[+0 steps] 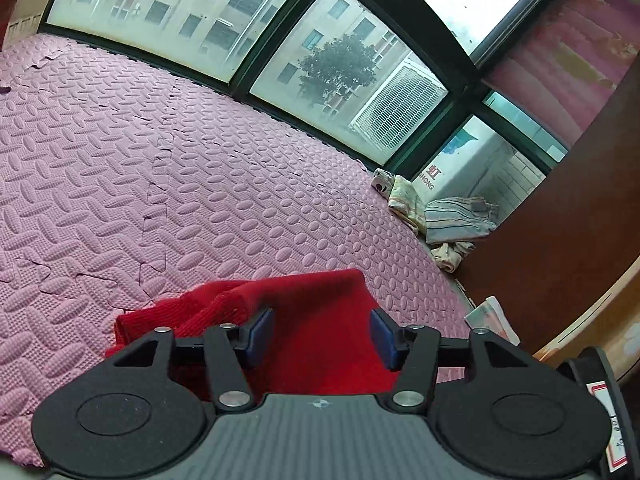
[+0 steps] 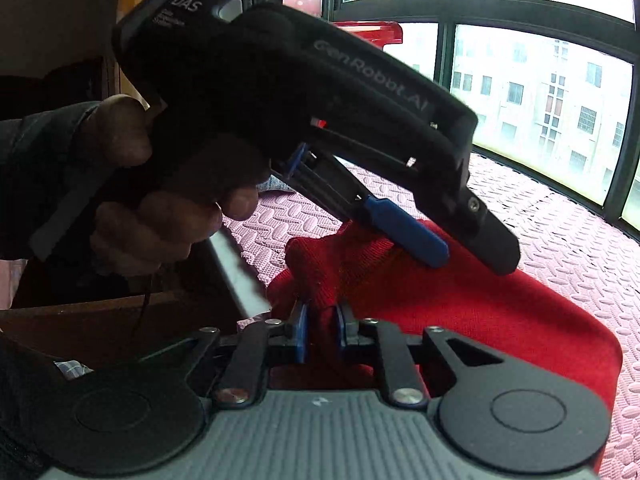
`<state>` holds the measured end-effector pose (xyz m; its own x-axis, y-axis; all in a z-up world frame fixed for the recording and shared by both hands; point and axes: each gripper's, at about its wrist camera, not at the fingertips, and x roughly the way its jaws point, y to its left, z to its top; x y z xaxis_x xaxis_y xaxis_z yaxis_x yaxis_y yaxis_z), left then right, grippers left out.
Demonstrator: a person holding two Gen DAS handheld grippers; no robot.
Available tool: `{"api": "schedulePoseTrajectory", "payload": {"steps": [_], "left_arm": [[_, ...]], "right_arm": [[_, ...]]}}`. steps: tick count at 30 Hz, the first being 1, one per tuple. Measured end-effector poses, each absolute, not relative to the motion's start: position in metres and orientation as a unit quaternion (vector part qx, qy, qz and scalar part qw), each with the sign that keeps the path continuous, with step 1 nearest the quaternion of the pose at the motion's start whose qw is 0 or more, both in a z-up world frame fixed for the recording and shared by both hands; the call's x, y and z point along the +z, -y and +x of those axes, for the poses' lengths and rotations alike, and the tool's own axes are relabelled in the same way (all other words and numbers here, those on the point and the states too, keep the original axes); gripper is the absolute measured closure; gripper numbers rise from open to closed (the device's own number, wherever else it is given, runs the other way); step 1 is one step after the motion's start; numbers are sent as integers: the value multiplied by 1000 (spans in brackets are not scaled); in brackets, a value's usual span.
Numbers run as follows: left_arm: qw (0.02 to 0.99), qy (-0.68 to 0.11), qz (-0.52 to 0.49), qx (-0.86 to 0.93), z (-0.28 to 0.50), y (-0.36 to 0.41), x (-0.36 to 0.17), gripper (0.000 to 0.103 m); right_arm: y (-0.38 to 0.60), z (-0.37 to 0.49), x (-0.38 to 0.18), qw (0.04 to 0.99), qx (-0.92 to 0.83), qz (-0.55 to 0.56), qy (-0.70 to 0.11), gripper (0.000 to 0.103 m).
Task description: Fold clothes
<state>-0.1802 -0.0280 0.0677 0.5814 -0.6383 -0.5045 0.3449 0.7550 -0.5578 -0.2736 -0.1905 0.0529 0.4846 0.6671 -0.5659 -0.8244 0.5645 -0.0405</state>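
Here, the left gripper (image 1: 322, 334) hangs with fingers apart above the red garment (image 1: 320, 320), which lies on the pink foam mat (image 1: 160, 160); the pads touch no cloth. To the right, the right gripper (image 2: 322, 334) has its fingers clamped on a bunched fold of that garment, near the person's hand (image 2: 160, 216).

I'm in a home, by the window (image 1: 256, 40): pink foam floor mat (image 1: 160, 168) below it, crumpled laundry (image 1: 452, 216) beside it.

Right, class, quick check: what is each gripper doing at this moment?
Left gripper: open, poised over the red garment, pads clear of it.
Right gripper: closed on a bunched fold of the red garment.
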Motion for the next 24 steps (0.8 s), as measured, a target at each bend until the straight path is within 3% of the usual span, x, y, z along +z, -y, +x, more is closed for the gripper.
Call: {"api": "schedulePoseTrajectory", "payload": {"steps": [4,10,19,24], "left_arm": [[865,-355,-218,-279,-172,17,51,52],[857,-349,-259,-276,-168,1,34,73],[867,-336,-245,-276,-172,2,32,73],[869,-330,-242,-277,-173,3,31,73]], "right_arm": [[186,-274,51,846,443,-158,-249,83],[189,-275,52,847,447,-141,-250,78],[227,-260,84,866,421,-57,-262,75],[238,-255,72,876,389,-59,-280,76]]}}
